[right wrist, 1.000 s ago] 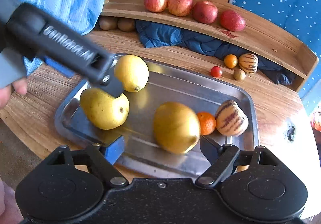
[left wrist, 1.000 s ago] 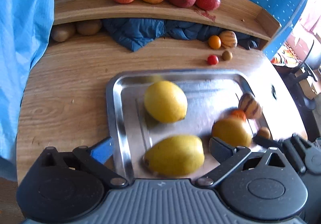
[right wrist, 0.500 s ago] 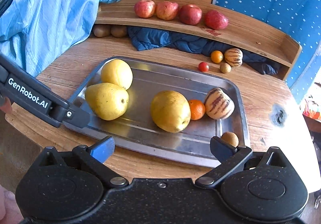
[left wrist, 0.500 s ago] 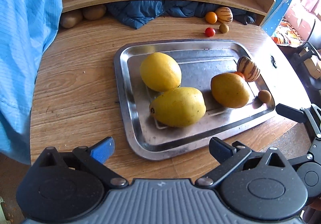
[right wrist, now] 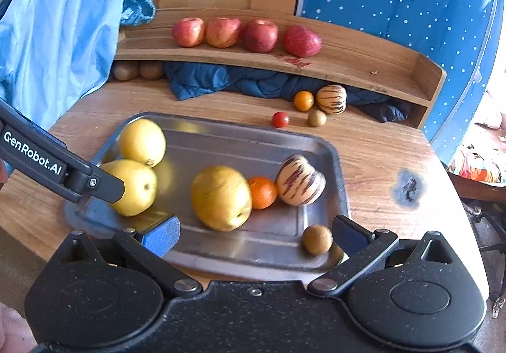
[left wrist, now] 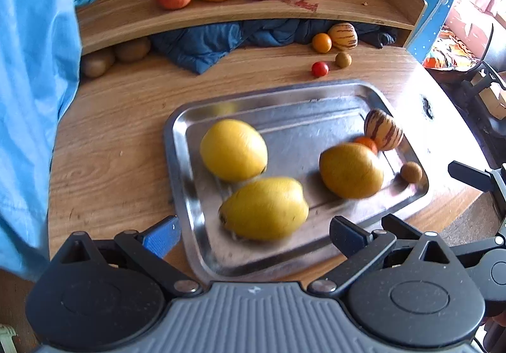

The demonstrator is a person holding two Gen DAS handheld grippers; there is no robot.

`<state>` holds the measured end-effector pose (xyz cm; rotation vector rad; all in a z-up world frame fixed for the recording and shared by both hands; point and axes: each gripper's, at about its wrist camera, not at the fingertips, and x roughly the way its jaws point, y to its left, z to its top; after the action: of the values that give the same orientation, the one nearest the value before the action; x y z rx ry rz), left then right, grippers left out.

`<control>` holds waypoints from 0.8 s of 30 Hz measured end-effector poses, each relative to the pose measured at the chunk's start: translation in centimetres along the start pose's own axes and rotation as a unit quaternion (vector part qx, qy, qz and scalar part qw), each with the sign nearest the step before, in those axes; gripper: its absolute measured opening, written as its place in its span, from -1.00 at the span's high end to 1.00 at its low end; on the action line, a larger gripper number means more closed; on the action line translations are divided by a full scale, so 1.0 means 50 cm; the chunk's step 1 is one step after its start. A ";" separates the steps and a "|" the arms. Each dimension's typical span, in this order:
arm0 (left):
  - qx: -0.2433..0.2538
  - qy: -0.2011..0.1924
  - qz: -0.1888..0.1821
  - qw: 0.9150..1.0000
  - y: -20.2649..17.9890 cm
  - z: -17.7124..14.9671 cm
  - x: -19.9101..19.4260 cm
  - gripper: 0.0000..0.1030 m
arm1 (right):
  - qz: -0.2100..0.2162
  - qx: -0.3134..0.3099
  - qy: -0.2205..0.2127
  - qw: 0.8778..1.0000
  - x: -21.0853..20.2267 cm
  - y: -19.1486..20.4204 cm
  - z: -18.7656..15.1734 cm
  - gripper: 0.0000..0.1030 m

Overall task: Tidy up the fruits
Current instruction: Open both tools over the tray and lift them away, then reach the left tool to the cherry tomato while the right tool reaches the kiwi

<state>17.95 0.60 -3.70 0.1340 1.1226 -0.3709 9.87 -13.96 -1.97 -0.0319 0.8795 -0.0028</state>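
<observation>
Six fruits on tray: three large yellow pears, one small orange citrus, one striped cream-and-purple melon-shaped fruit and one small round brown fruit lay in the rectangular stainless-steel tray (right wrist: 340,182).
Tray position: it sat on the round wooden table (right wrist: 373,147), its near edge just ahead of both grippers.
Yellow pears: two (right wrist: 142,142) (right wrist: 134,187) touched each other at the tray's left end; the third, a darker yellow pear (right wrist: 221,198), lay mid-tray.
Small orange citrus (right wrist: 263,192): wedged between the darker pear and the striped fruit (right wrist: 300,180), touching both.
Small brown fruit (right wrist: 317,239): alone in the tray's near right corner, just beside the right gripper's right finger.
Left gripper (left wrist: 253,234): jaws spread wide, nothing between them, held over the tray's near edge; the nearest pear (left wrist: 264,209) lay ahead of the gap.
Right gripper (right wrist: 256,231): jaws likewise wide apart and empty, low over the tray's near rim.
Wooden shelf (right wrist: 348,63): four red apples (right wrist: 246,36) stood in a row on it.
Loose fruit on table: a second striped fruit (right wrist: 331,99), an orange one (right wrist: 303,100), a red cherry tomato (right wrist: 280,119) and a brown one (right wrist: 317,118) lay behind the tray, near a dark blue quilted cloth (right wrist: 221,79).
Under shelf, left: two brown kiwis (right wrist: 139,70) lay side by side.
</observation>
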 end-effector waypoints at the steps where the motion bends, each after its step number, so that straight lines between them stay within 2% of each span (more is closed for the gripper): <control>1: 0.000 0.000 -0.001 1.000 -0.002 0.007 0.006 -0.99 | -0.002 0.000 0.000 1.000 0.004 -0.006 0.004 -0.98; 14: 0.015 -0.005 -0.031 0.999 -0.053 0.134 0.076 -0.99 | -0.044 0.018 0.002 0.999 0.070 -0.091 0.057 -0.98; 24: -0.004 -0.014 -0.045 0.999 -0.059 0.217 0.137 -0.99 | -0.089 0.061 0.006 0.994 0.123 -0.135 0.069 -0.98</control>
<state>28.77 -6.79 -4.91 0.0712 1.1041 -0.4471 16.50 -20.72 -4.34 0.0047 0.8846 -0.2231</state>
